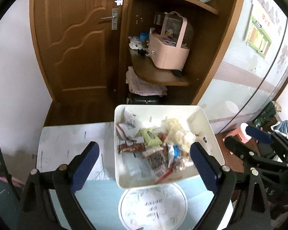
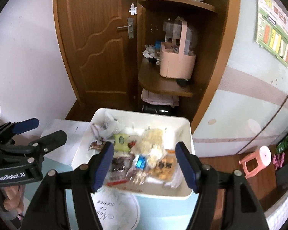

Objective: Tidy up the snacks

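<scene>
Left wrist view: the left claw (image 1: 144, 164) is spread wide with nothing between its 2 blue pads, one pad low left of centre, the other overlapping the right side of the white tray (image 1: 211, 132). The tray sits at the centre of the frame on the pale blue bench (image 1: 67, 143), its far rim reaching past the bench's far edge toward the wooden door (image 1: 76, 48). Inside lie the mixed snacks (image 1: 155, 149), among them a green packet (image 1: 150, 137) and a bag of pale puffs (image 1: 177, 132). A round printed mat (image 1: 153, 207) lies just below the tray's near rim. Bare bench shows to the left of the tray.

In the right wrist view the right claw (image 2: 145, 164) is also parted and holds nothing, framing the tray's near half (image 2: 163, 193). The left claw (image 2: 38, 132) shows at the left edge, over the bench's left part. At lower right a pink stool (image 2: 257, 161) stands on the floor, well apart from the tray. Behind, a pink basket (image 2: 176, 65) sits on a corner shelf (image 2: 163, 85).
</scene>
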### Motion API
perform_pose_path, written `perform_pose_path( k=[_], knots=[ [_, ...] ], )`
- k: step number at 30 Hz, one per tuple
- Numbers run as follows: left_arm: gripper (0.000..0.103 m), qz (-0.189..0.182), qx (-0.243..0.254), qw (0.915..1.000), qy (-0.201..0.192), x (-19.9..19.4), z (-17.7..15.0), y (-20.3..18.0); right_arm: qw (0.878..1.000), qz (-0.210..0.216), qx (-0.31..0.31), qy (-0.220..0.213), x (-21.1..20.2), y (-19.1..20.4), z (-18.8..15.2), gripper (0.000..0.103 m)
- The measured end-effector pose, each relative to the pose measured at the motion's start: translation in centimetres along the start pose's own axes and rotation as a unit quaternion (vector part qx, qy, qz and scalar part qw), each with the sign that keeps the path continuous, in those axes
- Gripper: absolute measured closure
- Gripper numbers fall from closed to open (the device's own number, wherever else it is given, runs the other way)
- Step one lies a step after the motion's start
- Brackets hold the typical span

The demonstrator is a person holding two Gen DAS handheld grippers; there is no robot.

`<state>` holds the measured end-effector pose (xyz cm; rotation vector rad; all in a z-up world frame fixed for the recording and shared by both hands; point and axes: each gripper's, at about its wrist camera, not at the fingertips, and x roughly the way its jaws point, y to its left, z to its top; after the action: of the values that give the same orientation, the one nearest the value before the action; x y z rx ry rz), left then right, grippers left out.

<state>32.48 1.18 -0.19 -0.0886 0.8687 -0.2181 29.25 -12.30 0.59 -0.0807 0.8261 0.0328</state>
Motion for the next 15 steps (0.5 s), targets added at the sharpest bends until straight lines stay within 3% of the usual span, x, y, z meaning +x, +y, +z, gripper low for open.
perform_pose_path(
  k=[11, 15],
  knots=[
    [0.007, 0.007, -0.017, 0.9998, 0.008, -8.1, -7.1, -0.5, 1.000, 0.005, 0.015, 0.016, -6.4, 2.0, -6.1, 0.036],
    [0.005, 0.017, -0.027, 0.9994, 0.014, -10.6, -9.9, -1.5, 0.999, 0.018, 0.020, 0.020, -9.2, 2.0, -8.9, 0.030]
  ],
)
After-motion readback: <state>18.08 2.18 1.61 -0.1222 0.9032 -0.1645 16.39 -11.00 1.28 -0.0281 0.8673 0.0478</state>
